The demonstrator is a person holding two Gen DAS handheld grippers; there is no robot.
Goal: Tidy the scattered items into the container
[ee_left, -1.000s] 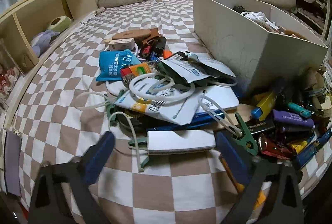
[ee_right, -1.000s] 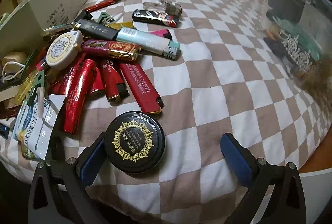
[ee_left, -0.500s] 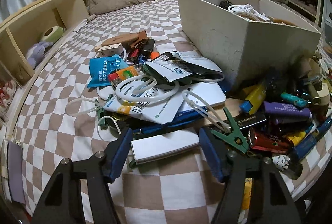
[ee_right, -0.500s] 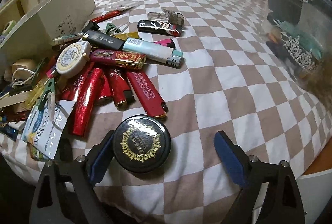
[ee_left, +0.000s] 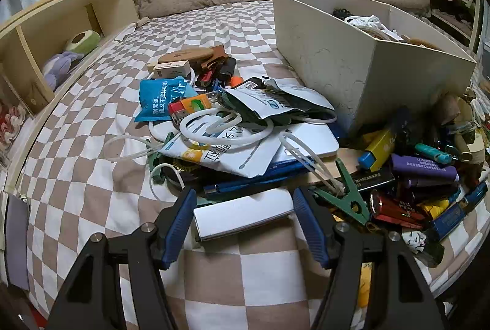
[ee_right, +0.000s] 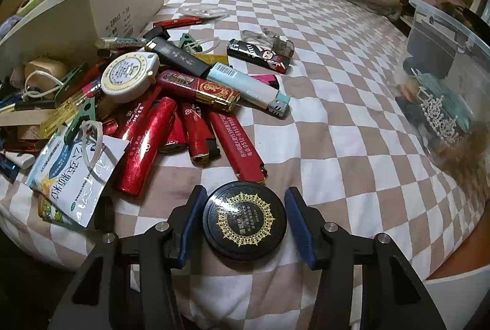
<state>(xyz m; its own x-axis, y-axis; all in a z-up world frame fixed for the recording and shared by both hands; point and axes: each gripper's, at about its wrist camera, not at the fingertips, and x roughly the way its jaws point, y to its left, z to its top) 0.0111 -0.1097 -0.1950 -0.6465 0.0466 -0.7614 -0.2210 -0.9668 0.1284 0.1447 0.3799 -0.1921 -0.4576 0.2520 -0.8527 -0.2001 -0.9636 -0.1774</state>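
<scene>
A flat white box (ee_left: 245, 215) lies at the near edge of a heap of packets, cables and lighters on the checked bedspread. My left gripper (ee_left: 245, 192) is shut on it, one blue pad against each end. In the right wrist view a black round tin (ee_right: 245, 219) with a gold emblem sits on the bedspread in front of a pile of red lighters (ee_right: 196, 131). My right gripper (ee_right: 245, 190) is closing around the tin, and its pads meet the tin's two sides. The cream open-topped container (ee_left: 352, 69) stands behind the heap, with cords showing inside; it also appears as the cream container (ee_right: 92, 11) at upper left.
A green clip (ee_left: 349, 195), white cable loops (ee_left: 226, 131) and a blue packet (ee_left: 159, 97) crowd the heap. A white tape measure (ee_right: 131, 79) tops the lighters. A clear plastic tub (ee_right: 444, 69) stands at the right. Wooden shelves (ee_left: 46, 48) line the left. The bed edge is close below.
Both grippers' jaws have drawn in. The left went from wide to pinching the white box. The right narrowed from wide open to hugging the black tin, which now sits centred between the pads.
</scene>
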